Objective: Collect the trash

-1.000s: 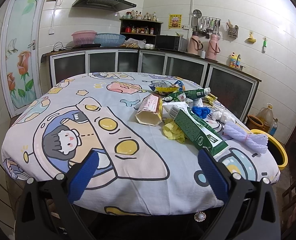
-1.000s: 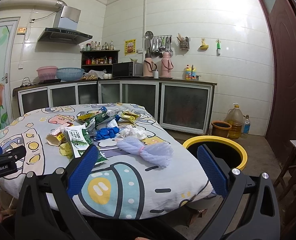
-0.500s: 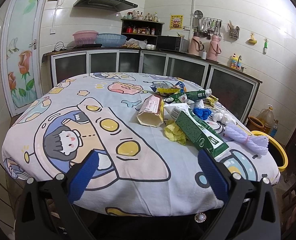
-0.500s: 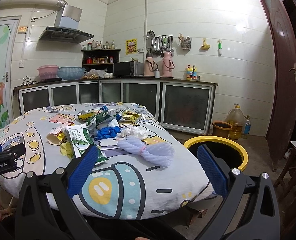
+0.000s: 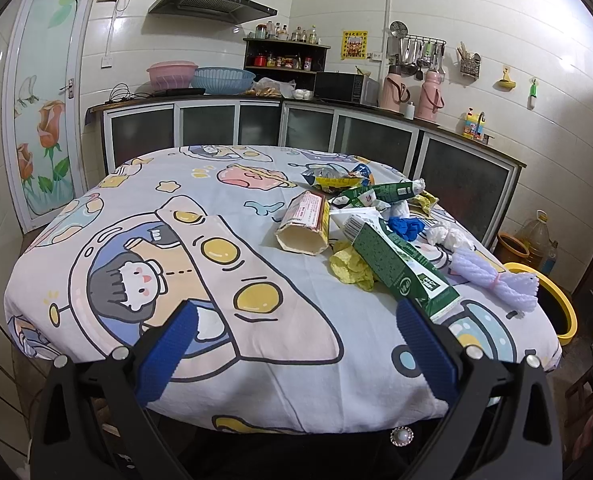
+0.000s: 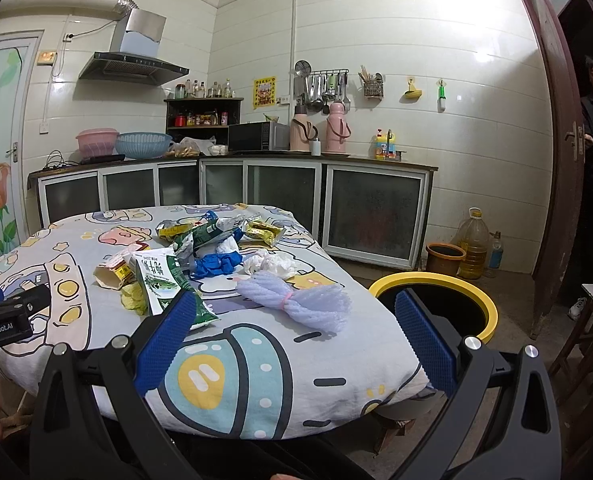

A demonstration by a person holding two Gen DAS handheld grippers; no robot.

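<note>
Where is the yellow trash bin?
The yellow trash bin stands on the floor at the table's right edge, beside the purple mesh bundle in the right wrist view.

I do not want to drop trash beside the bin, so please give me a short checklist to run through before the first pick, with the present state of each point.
1. Left gripper open and holding nothing: ok.
2. Right gripper open and holding nothing: ok.
3. Yellow-rimmed bin with its mouth open, on the floor beside the table: ok.
4. Lavender mesh bundle lies free, nothing on top of it, on the table edge nearest the bin: ok.
5. Green carton free to lift: not ok, it lies across the yellow wrapper.
6. Room left inside the bin: cannot tell, its inside is dark.
</note>
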